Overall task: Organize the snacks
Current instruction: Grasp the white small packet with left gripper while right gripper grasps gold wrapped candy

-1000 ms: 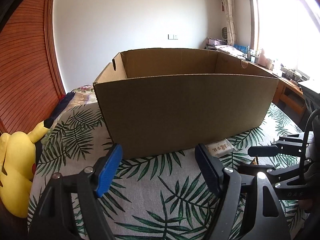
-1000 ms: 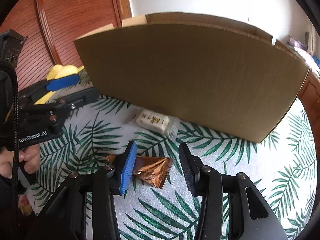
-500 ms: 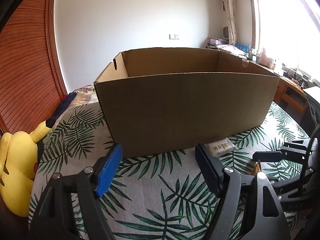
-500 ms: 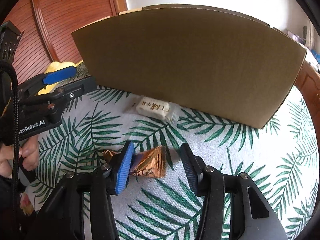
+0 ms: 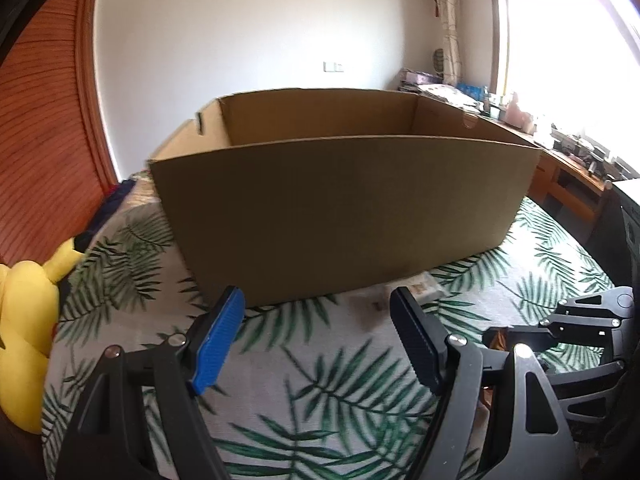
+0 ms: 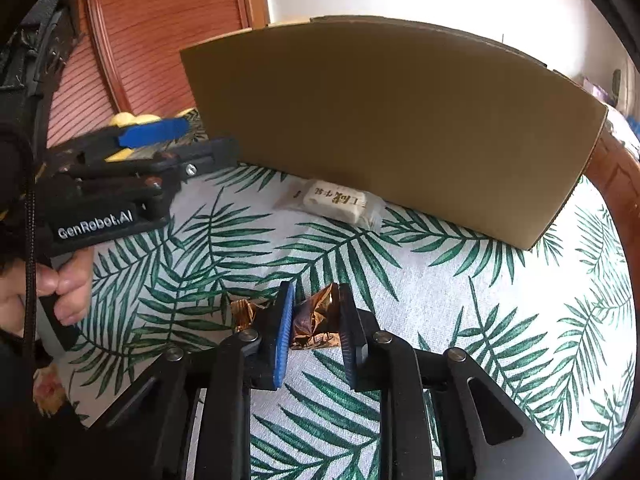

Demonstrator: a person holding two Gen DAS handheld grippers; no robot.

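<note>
Your right gripper (image 6: pixel 313 322) has just been closing and now pinches the bronze-wrapped candy (image 6: pixel 310 318) on the cloth. Your left gripper (image 5: pixel 318 334) stands open, empty. Ahead lies the white snack (image 6: pixel 334 202) against the cardboard box (image 6: pixel 384 120); both still need boxing.

Cardboard box (image 5: pixel 344 200) open on top, tall near wall blocks level approach. White wrapped snack (image 6: pixel 336 202) lies against box foot. Leaf-print table (image 6: pixel 460 320) bare right of right hand-held gripper (image 6: pixel 314 328). Left hand-held gripper (image 6: pixel 160 148) crowds left side; yellow plush (image 5: pixel 24 320) at table's left edge.
</note>
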